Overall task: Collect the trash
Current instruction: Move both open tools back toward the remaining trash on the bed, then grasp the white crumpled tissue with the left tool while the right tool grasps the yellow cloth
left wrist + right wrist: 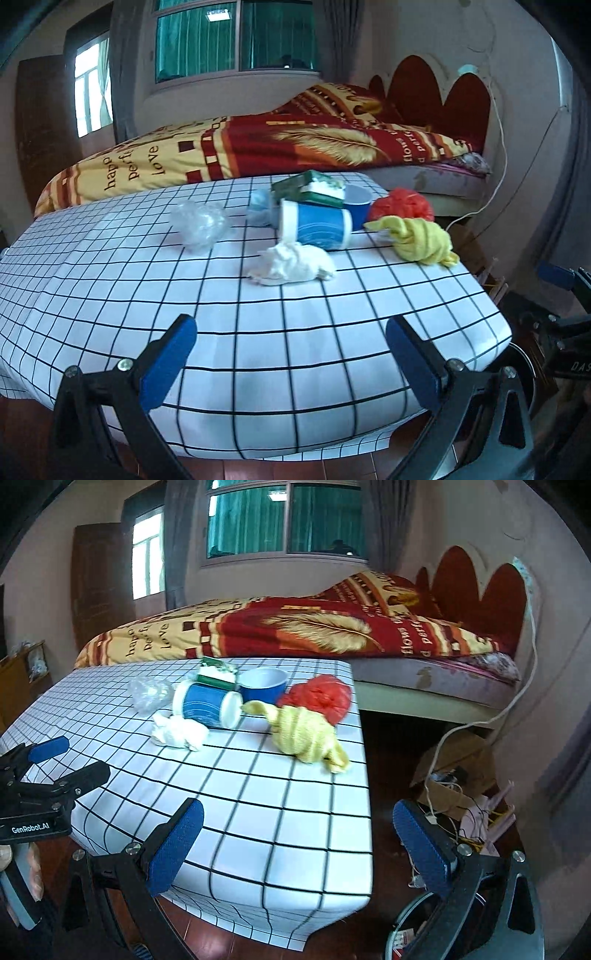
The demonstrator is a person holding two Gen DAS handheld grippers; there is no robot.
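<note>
Trash lies on a table with a white grid cloth (258, 350) (277, 812). There is a crumpled white tissue (291, 264) (179, 733), a clear plastic wad (201, 223) (149, 693), a blue paper cup on its side (317, 227) (208, 703), an upright blue cup (357, 205) (263, 685), a green box (308, 188) (216, 672), a red plastic bag (402, 205) (319, 696) and a yellow cloth (421, 236) (306, 738). My left gripper (291, 354) is open and empty over the table's near edge. My right gripper (297, 840) is open and empty at the near right corner.
A bed with a red and yellow quilt (258, 147) (295, 627) stands behind the table. A cardboard box with cables (454, 775) sits on the floor at the right. A round bin rim (413, 919) shows below my right gripper.
</note>
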